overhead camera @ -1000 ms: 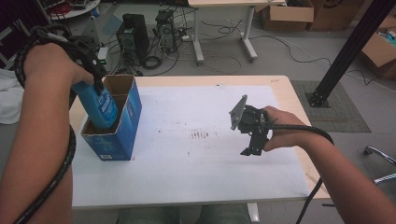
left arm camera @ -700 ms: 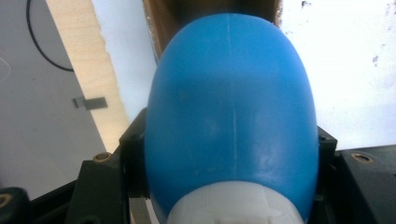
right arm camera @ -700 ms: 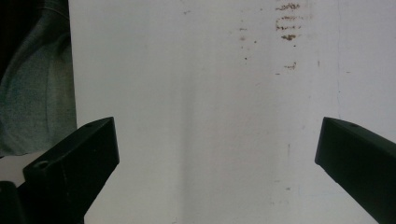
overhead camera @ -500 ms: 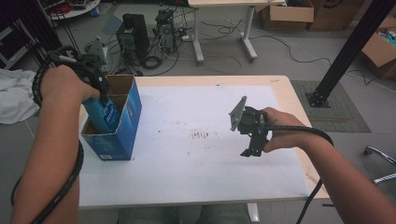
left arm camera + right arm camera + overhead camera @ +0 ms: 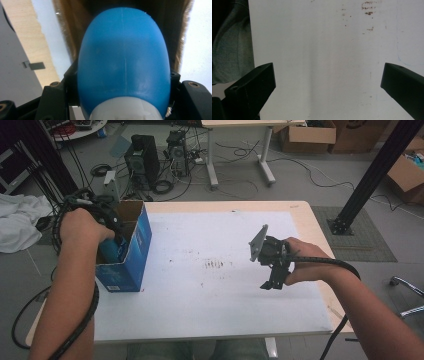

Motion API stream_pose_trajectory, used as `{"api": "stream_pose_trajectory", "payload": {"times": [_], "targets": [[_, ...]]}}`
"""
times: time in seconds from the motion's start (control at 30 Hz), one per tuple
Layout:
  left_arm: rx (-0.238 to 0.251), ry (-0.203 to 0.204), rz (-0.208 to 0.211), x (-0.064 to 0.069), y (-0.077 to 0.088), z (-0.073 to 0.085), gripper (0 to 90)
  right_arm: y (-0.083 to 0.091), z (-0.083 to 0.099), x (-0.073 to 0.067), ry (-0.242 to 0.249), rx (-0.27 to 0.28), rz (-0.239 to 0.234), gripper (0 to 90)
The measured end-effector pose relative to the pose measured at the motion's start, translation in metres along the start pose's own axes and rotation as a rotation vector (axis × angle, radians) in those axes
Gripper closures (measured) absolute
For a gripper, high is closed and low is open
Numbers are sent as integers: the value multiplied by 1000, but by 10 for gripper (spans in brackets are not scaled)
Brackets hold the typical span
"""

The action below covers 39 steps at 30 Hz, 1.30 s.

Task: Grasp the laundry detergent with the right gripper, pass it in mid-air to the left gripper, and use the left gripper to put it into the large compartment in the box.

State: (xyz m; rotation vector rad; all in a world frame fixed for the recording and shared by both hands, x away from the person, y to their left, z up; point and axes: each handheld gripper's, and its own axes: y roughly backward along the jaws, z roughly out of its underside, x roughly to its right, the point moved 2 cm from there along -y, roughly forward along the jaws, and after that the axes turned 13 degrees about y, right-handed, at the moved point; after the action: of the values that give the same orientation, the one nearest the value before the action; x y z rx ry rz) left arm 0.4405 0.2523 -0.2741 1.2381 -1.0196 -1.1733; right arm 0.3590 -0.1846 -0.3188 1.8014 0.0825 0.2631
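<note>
Item 1, left gripper (image 5: 114,236): at the left of the high view, I see my left hand (image 5: 82,226) holding it down into the open top of a blue cardboard box (image 5: 131,251). In the left gripper view its jaws are clamped on either side of a blue plastic bottle (image 5: 123,60) with a white collar at the bottom of the frame; brown cardboard walls rise behind the bottle.

Item 2, blue plastic bottle: in the high view a patch of it (image 5: 112,251) shows inside the box, just below my hand. Whether it touches the box floor I cannot tell.

Item 3, blue cardboard box: stands upright at the left edge of the white worktop (image 5: 215,295), top flaps open, brown inside.

Item 4, right gripper (image 5: 272,282): right of centre in the high view, held by my right hand (image 5: 305,262) above the worktop, well apart from the box, with a grey three-cornered plate on top. In the right gripper view (image 5: 327,82) the jaws stand wide apart with nothing between them, over bare white surface.

Item 5, worktop: white sheet on a pale wood top, with a cluster of small brown marks (image 5: 215,265) near centre; the same marks (image 5: 368,7) show in the upper right of the right gripper view.
</note>
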Motion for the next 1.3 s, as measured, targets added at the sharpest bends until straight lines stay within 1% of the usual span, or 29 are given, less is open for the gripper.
{"api": "stream_pose_trajectory", "payload": {"times": [0.13,0.2,0.33,0.37,0.53,0.6,0.73,0.97,1.07,1.2,1.3], "targets": [[-10,-2,0,1,-11,-3,384,0,1,0,-4,2,0,0],[-5,-5,-7,2,-16,-5,385,-1,1,0,-5,2,-1,0],[-5,-8,-7,5,-22,-7,385,-2,2,0,-10,3,-3,0],[-14,-11,-7,5,-24,-8,385,-2,2,0,-11,2,-5,0],[-14,-5,-10,3,-33,-10,385,-4,3,0,-19,5,-8,0],[-1,-10,0,2,-33,-11,385,-4,3,0,-19,5,-9,0],[6,-7,7,1,-34,-10,385,-5,3,1,-20,7,-8,0],[-5,0,-1,2,-34,-10,384,-4,0,2,-18,7,-9,0],[2,5,0,3,-34,-10,383,-4,-2,3,-17,7,-8,0],[7,1,-5,3,-34,-9,378,-3,-3,3,-13,6,-6,0],[12,-8,-9,4,-34,-9,356,-2,-2,2,-17,10,-4,0]]}}
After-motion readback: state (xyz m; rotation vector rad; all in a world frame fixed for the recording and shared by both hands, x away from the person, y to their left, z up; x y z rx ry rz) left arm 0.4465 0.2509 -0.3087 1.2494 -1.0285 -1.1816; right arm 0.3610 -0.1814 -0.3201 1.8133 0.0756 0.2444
